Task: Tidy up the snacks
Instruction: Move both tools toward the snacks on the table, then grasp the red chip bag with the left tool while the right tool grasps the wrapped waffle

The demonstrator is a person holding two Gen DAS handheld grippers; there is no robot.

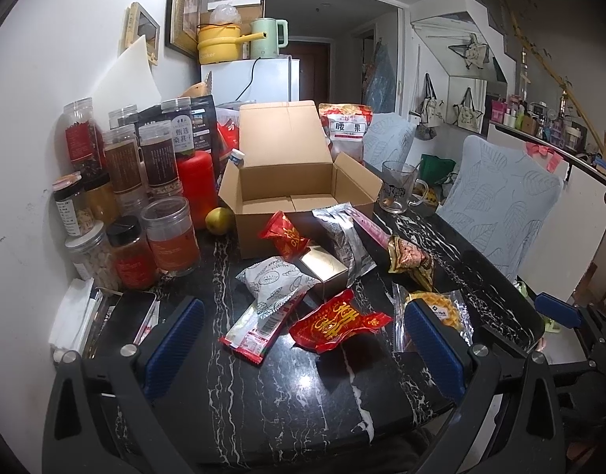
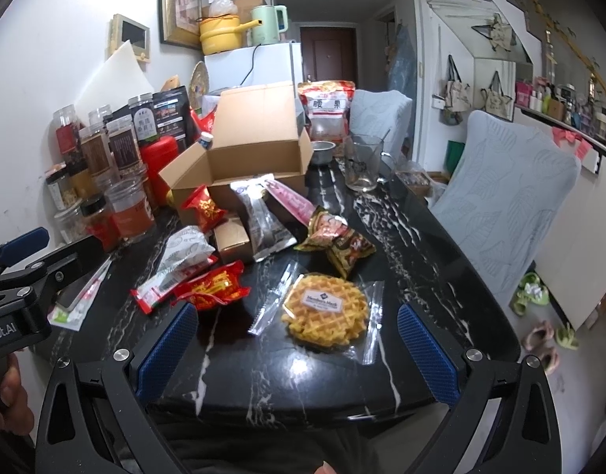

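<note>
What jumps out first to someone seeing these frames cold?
The open cardboard box, empty, at the middle of the black marble table, with loose snack packets strewn in front of it. Nearest the right gripper lies a wrapped waffle; a red-and-gold packet lies ahead of the left gripper. Both grippers are open and hold nothing; jars crowd the wall side.

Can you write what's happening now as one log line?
left tool: open, empty | right tool: open, empty | brown cardboard box: open, empty | wrapped yellow waffle: on black marble table
</note>
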